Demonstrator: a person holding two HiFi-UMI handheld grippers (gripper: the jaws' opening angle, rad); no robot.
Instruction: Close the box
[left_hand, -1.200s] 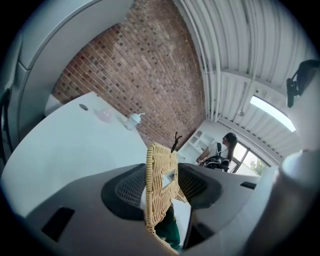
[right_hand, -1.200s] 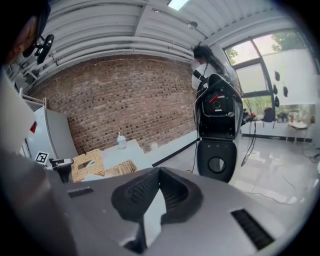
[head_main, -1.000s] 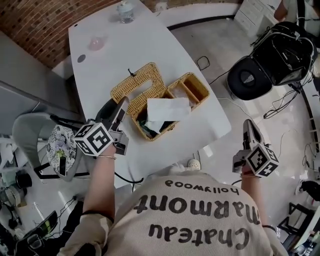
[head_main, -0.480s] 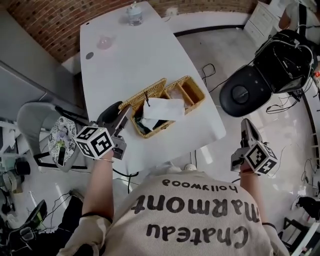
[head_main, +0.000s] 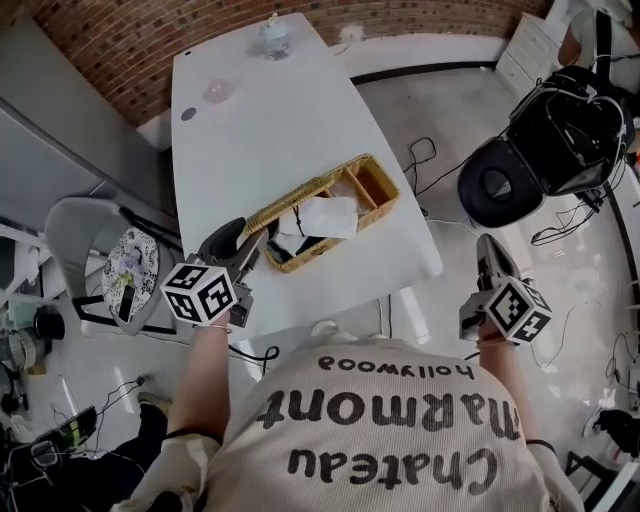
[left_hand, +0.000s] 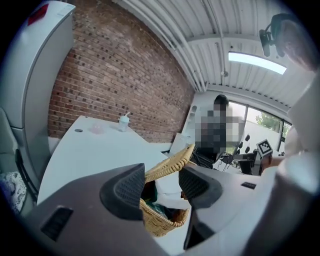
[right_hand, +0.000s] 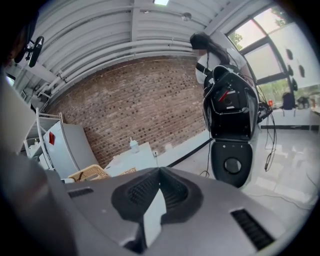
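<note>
A wicker box (head_main: 340, 225) lies on the white table (head_main: 250, 140) near its front edge. Its woven lid (head_main: 300, 192) stands raised along the far side, tilted over the box. White paper (head_main: 330, 215) and dark items fill the inside. My left gripper (head_main: 240, 243) is at the box's near left end. In the left gripper view the left gripper (left_hand: 162, 185) has its jaws opening, with the lid's edge (left_hand: 170, 162) in the gap and neither pad pressing on it. My right gripper (head_main: 488, 252) hangs over the floor, right of the table, and the right gripper (right_hand: 160, 172) is shut on nothing.
At the table's far end stand a small bottle (head_main: 276, 35) and a pink object (head_main: 217, 90). A chair (head_main: 85, 235) with a patterned cushion (head_main: 130, 282) is left of the table. A black machine (head_main: 560, 110) and cables lie on the floor at the right. A person (left_hand: 217, 130) stands beyond the table.
The lid has swung up from lying flat behind the box to standing tilted over it. The view has drawn back. The left gripper stays at the box's left end; the right has barely moved.
</note>
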